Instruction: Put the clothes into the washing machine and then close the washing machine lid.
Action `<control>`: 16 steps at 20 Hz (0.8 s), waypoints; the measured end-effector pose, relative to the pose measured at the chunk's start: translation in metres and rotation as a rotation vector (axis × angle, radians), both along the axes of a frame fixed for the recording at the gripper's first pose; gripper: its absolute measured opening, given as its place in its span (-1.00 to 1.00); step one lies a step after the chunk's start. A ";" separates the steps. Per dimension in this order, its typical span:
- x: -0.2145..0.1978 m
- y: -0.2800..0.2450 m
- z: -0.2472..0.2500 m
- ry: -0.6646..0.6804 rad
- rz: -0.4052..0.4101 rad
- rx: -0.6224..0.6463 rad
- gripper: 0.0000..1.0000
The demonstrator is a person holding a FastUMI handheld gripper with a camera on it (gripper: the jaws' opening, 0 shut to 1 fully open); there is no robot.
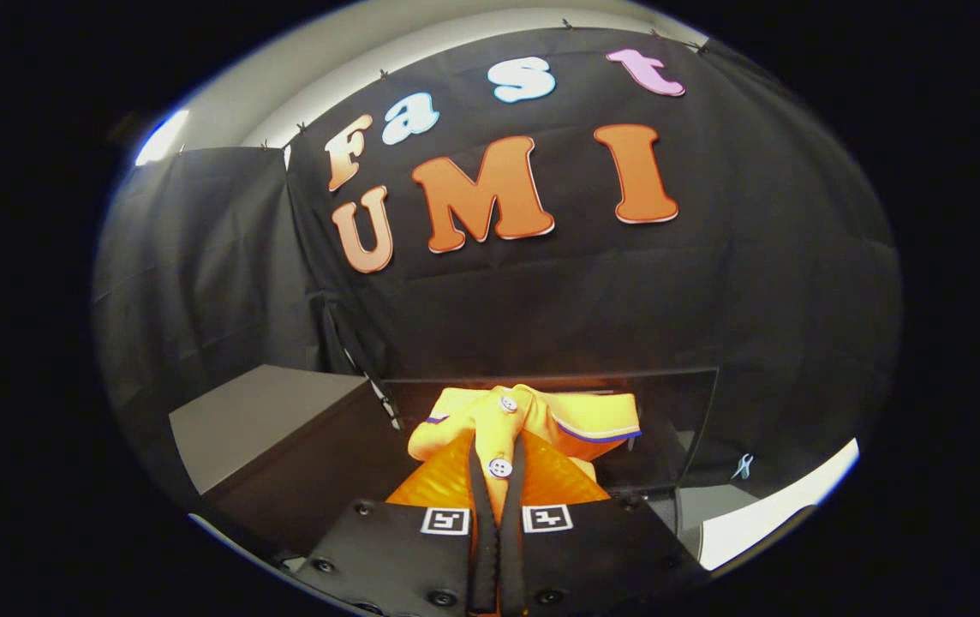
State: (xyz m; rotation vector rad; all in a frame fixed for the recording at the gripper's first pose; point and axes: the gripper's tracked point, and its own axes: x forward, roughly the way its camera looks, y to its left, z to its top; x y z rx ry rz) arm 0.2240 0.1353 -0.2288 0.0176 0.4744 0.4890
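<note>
Here the gripper's (497,450) fingers (481,488) are clenched on a yellow garment (533,420), lifted before the black cloth wall (593,300).

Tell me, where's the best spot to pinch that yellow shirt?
Probably the buttoned front strip, where the tool is shut on the yellow shirt now. Its fingers come from behind, one each side of a white button. That folded strip looks thicker than the loose cloth, so it should slip less.

The gripper (497,446) pinches a yellow shirt (533,420) that bunches ahead of its fingers. Beyond the shirt a dark raised panel (670,403) blocks the way; left of it, a grey surface (259,411) lies open.
</note>
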 end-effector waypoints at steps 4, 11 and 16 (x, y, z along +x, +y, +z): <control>-0.006 -0.002 -0.058 0.100 0.023 -0.037 -0.82; -0.023 -0.007 -0.154 0.322 0.066 -0.071 -0.82; -0.020 -0.006 -0.199 0.421 0.096 -0.124 -0.82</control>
